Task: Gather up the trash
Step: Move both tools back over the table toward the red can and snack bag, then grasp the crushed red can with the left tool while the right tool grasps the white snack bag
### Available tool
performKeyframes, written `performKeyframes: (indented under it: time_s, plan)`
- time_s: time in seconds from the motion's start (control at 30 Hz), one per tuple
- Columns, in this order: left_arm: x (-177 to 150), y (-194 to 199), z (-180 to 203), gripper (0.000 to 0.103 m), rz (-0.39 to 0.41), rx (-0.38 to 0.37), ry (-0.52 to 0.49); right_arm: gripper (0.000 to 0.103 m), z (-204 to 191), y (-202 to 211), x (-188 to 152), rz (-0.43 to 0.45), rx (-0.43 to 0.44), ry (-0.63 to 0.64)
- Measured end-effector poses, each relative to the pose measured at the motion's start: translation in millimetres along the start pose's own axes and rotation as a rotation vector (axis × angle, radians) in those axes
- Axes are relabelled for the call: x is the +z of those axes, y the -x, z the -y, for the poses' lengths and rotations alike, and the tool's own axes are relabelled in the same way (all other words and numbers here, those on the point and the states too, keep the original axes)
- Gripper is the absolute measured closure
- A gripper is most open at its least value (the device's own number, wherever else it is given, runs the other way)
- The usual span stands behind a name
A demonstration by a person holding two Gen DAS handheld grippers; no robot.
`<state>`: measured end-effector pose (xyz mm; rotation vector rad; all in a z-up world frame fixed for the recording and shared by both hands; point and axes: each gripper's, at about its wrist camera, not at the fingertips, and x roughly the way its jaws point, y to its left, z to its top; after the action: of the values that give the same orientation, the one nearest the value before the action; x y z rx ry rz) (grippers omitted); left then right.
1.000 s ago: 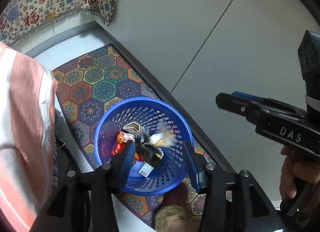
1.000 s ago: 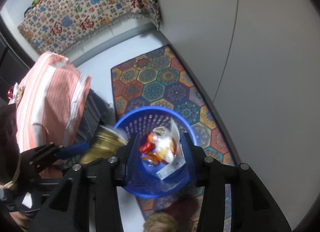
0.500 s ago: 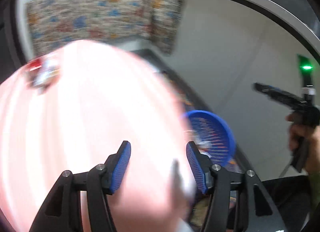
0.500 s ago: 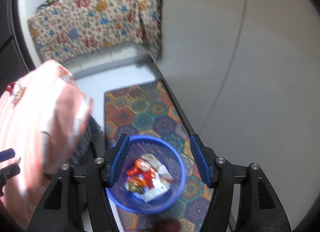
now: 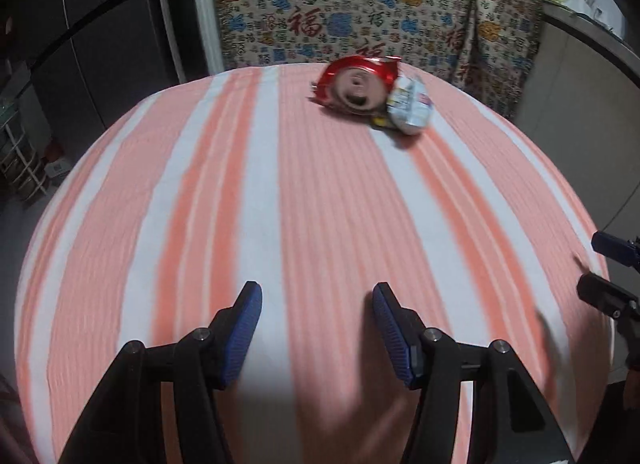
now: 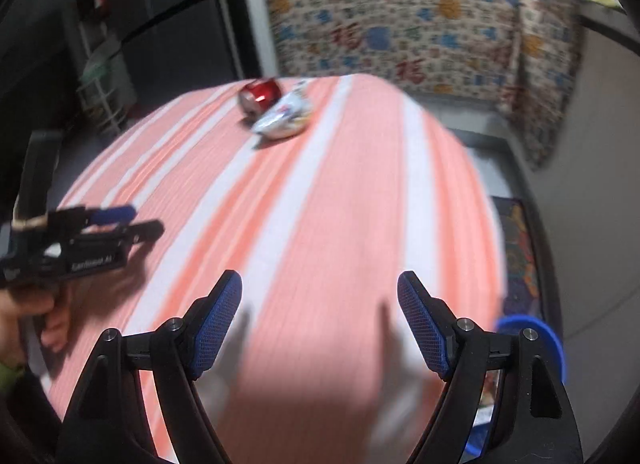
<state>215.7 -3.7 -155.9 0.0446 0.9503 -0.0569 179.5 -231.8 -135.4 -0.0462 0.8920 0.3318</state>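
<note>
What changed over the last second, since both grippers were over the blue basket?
Both swung from the basket to the striped table. The left gripper and right gripper have just been opening, nothing between their jaws. The dropped wrappers stay in the basket; the red can and silver wrapper lie untouched.

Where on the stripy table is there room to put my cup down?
Nearly all of the striped tablecloth is bare: the whole near stretch from the left tongs and right tongs up to the middle. Only the far end is crowded, where a red crushed can and a white wrapper lie touching.
</note>
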Motion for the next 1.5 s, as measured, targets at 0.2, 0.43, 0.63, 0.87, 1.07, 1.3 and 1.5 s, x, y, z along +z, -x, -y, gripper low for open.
performKeyframes:
  time_s: [0.2, 0.43, 0.63, 0.87, 1.07, 1.3, 1.5]
  plan:
    - [-6, 1, -9, 0.029, 0.033, 0.005, -0.001, 0.021, -1, -58, 49, -0.033, 0.035, -0.054]
    - [-6, 3, -7, 0.025, 0.030, 0.005, 0.006, 0.021, 0, -125, 123, -0.007, 0.013, -0.109]
    - [-4, 3, -7, 0.025, 0.029, 0.003, 0.009, 0.056, 16, -134, 127, 0.000, 0.036, -0.147]
    - [-4, 3, -6, 0.025, 0.029, 0.003, 0.008, 0.066, 27, -52, 61, -0.039, 0.066, -0.112]
    - [31, -19, 9, 0.019, 0.013, -0.098, -0.123, 0.065, 16, -18, 5, -0.032, 0.075, -0.095]
    - [109, -80, 16, 0.017, 0.019, -0.192, -0.289, 0.050, 4, -28, 1, -0.045, 0.085, -0.052]
    - [154, -115, 13, 0.011, 0.028, -0.263, -0.423, 0.023, -7, -32, -3, -0.028, 0.089, 0.010]
